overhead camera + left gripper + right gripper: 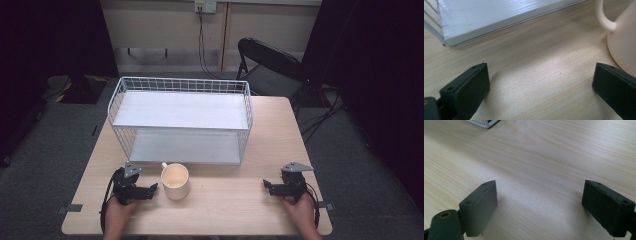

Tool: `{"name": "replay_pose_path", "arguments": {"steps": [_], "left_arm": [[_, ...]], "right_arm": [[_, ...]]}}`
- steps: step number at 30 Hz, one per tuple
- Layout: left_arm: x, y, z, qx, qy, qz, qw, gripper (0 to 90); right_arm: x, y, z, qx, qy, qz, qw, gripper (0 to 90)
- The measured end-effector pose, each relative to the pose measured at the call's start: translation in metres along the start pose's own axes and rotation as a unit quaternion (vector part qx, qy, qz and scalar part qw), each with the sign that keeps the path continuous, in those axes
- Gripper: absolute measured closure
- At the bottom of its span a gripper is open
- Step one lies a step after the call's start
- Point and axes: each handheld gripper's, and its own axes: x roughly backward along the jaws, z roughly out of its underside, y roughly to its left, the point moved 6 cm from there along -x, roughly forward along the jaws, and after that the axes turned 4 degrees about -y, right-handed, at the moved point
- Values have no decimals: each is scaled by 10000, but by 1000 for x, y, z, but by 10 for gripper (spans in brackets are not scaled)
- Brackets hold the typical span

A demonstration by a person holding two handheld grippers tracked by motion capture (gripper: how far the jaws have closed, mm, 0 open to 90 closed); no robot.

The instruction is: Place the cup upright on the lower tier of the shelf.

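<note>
A cream mug (175, 181) stands upright on the wooden table (230, 200), just in front of a white wire shelf rack (182, 120). My left gripper (152, 189) rests on the table to the mug's left, its jaws wide apart and pointing at the mug, with bare wood between them. In the left gripper view the mug (624, 37) and its handle sit at the right, beside the right jaw and not between the jaws. My right gripper (267, 186) lies near the table's right front, open over bare wood (539, 195).
The rack has a lower board (499, 15) close to my left gripper and an upper shelf (180, 111). A black folding chair (267, 65) stands behind the table's far right corner. Grey carpet surrounds the table.
</note>
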Motion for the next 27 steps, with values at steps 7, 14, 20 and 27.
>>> {"name": "replay_pose_path", "arguments": {"steps": [7, 14, 20, 27], "left_arm": [[4, -1, 0, 12, -26, -2, 10000, 127], [10, -7, -6, -34, -142, 159, 9998, 175], [20, -13, -14, -58, -376, 243, 9990, 179], [27, -16, -22, -8, -581, 316, 9978, 205]], "right_arm": [[-1, 0, 0, 11, 0, -5, 10000, 123], [-1, 0, -1, 16, 0, -20, 10000, 124], [-1, -1, -1, 24, -2, -28, 10000, 123], [-1, 0, -1, 11, -2, -11, 10000, 124]]}}
